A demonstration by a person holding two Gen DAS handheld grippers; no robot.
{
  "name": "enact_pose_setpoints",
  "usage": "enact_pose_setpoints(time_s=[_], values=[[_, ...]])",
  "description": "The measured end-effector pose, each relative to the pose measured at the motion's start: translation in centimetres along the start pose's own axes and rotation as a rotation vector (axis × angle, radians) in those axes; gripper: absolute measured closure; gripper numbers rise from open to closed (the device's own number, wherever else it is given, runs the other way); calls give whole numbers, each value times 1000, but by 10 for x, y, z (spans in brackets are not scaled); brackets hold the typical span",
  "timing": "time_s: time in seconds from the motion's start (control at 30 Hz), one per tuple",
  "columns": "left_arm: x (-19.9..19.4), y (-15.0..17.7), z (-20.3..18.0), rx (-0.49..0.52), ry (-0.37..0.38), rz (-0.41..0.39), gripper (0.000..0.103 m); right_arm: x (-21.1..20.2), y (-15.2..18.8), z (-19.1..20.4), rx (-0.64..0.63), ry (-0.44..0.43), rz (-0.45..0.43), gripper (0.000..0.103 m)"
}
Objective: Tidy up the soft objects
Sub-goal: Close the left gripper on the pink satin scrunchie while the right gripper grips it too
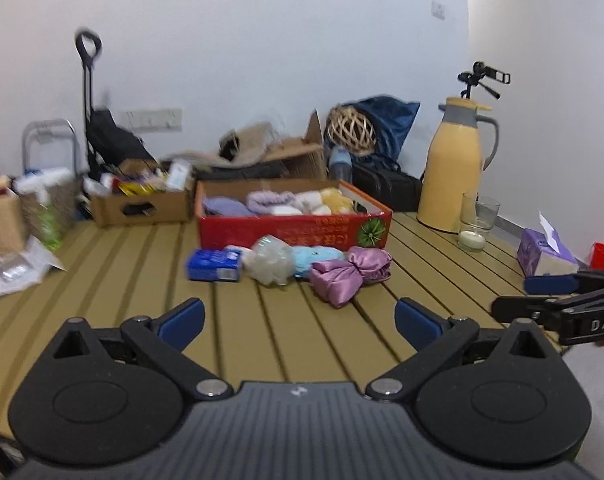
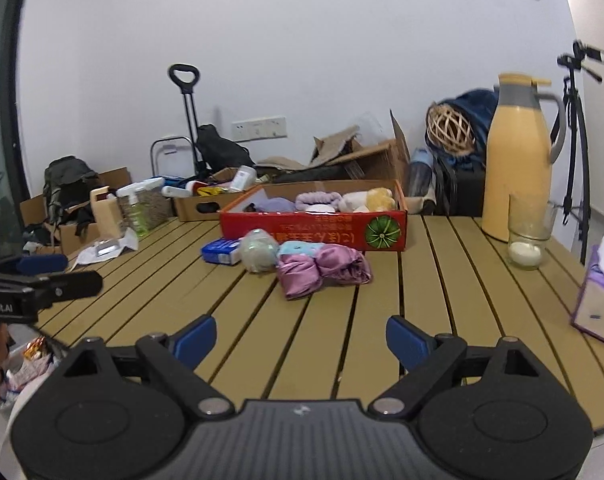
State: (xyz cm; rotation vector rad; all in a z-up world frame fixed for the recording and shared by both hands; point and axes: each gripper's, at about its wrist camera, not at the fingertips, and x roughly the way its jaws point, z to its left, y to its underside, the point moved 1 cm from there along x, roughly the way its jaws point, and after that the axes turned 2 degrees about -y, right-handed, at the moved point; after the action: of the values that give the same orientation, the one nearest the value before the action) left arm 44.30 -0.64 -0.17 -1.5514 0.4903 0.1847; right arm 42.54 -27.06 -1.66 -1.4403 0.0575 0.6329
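Note:
A red cardboard box [image 1: 294, 229] [image 2: 314, 232] stands mid-table with several soft items inside. In front of it lie a blue tissue pack [image 1: 214, 265] [image 2: 222, 251], a clear-wrapped bundle [image 1: 271, 260] [image 2: 258, 252], a light blue soft item [image 1: 316, 258] [image 2: 298, 249] and a purple satin pouch [image 1: 348, 274] [image 2: 322, 270]. My left gripper [image 1: 300, 320] is open over the near slats, well short of them. My right gripper [image 2: 301, 338] is open too, nothing between its fingers. The right gripper's fingers [image 1: 542, 296] also show at the left wrist view's right edge.
A yellow thermos jug [image 1: 456, 164] [image 2: 518, 160], a glass with a candle [image 1: 476, 222] [image 2: 528, 232] and a purple tissue box [image 1: 544, 252] [image 2: 600, 304] stand at the right. Cardboard boxes, bottles and a trolley crowd the far left beyond the slatted table [image 2: 442, 300].

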Motion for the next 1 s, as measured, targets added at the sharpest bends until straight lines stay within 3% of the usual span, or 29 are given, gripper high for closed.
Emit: enact_pose_setpoints(time_s=[0.1, 0.23, 0.4, 0.47, 0.6, 0.87, 1.0], values=[[45, -9, -6, -29, 34, 46, 1, 38, -15, -22, 45, -22, 22, 15], [107, -21, -21, -8, 78, 88, 16, 90, -40, -53, 97, -38, 47, 21], [179, -24, -30, 20, 99, 157, 34, 162, -63, -84, 130, -48, 96, 37], [198, -19, -26, -21, 106, 199, 36, 187, -70, -91, 145, -55, 105, 43], [215, -7, -11, -108, 129, 260, 42, 222, -65, -95, 177, -76, 136, 61], [221, -10, 0, -222, 222, 291, 44, 225, -42, -103, 270, -171, 192, 72], [210, -11, 10, -305, 270, 271, 41, 213, -36, -88, 184, -110, 199, 72]])
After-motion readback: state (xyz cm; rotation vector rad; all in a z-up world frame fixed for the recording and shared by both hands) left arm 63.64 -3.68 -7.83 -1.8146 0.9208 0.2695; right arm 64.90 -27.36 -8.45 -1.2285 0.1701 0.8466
